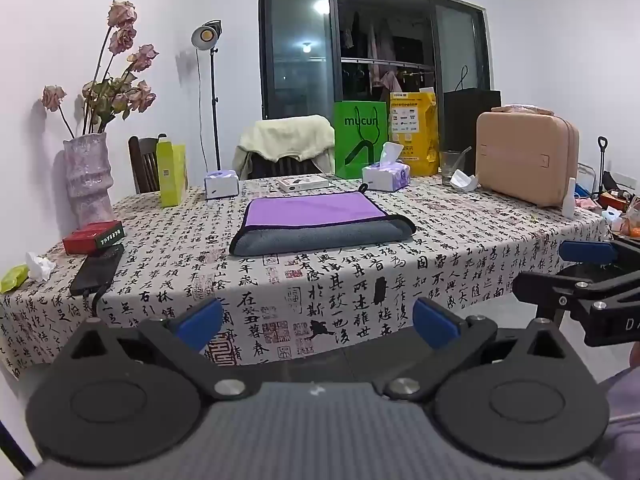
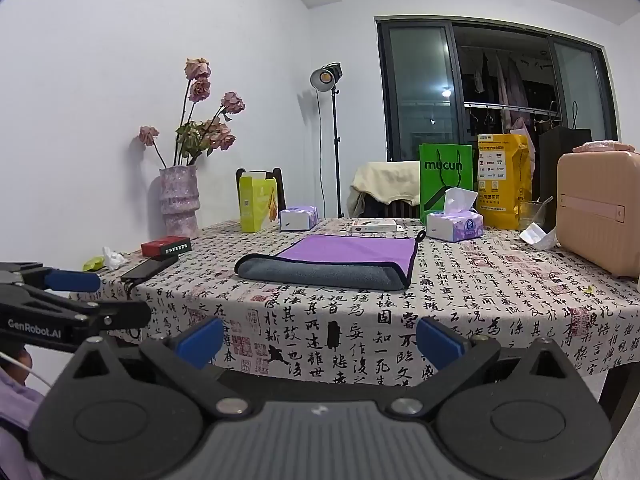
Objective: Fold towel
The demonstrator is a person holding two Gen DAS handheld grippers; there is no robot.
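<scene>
Towel (image 1: pixel 320 226): we are seeing it lying on the tabletop (image 1: pixel 400 280), its near edge rolled over, just in front of the tissue pack (image 1: pixel 386 176). Left claw (image 1: pixel 318 326) and right claw (image 2: pixel 320 340): we are holding both wide, empty, well short of the towel, likely readying a grasp.

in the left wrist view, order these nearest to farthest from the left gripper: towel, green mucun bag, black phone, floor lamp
From the open left gripper:
1. black phone, near left table edge
2. towel, folded, table centre
3. green mucun bag, at the table's far edge
4. floor lamp, behind the table by the wall
</scene>
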